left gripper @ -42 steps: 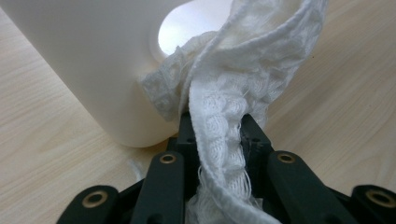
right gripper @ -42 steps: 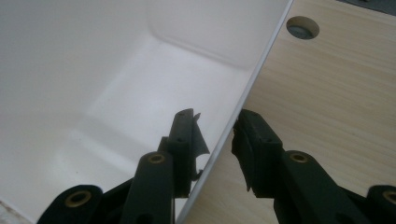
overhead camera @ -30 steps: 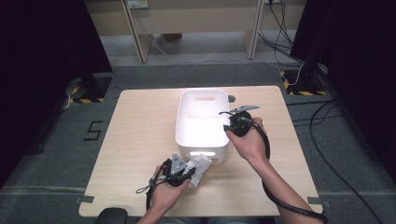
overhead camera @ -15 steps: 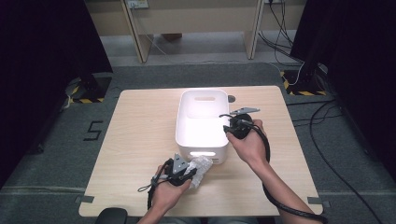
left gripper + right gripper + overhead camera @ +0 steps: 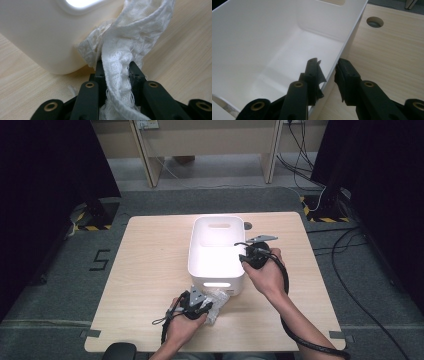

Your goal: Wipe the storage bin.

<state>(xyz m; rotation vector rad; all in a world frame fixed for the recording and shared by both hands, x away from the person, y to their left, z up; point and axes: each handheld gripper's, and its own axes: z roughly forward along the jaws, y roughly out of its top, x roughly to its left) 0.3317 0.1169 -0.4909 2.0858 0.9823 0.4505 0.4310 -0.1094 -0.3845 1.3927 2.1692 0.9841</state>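
A white plastic bin stands mid-table with nothing showing inside it. Just in front of its near wall, my left gripper is shut on a bunched white lace cloth. In the left gripper view the cloth rises from between the jaws of the left gripper and leans against the bin below its handle slot. My right gripper sits on the bin's right rim. The right gripper view shows that gripper with one jaw inside and one outside the bin's wall, pinching it.
The wooden table has a round cable hole behind the bin's right corner, and that hole is in the right gripper view too. Bare wood lies left and right of the bin. Grey floor with cables surrounds the table.
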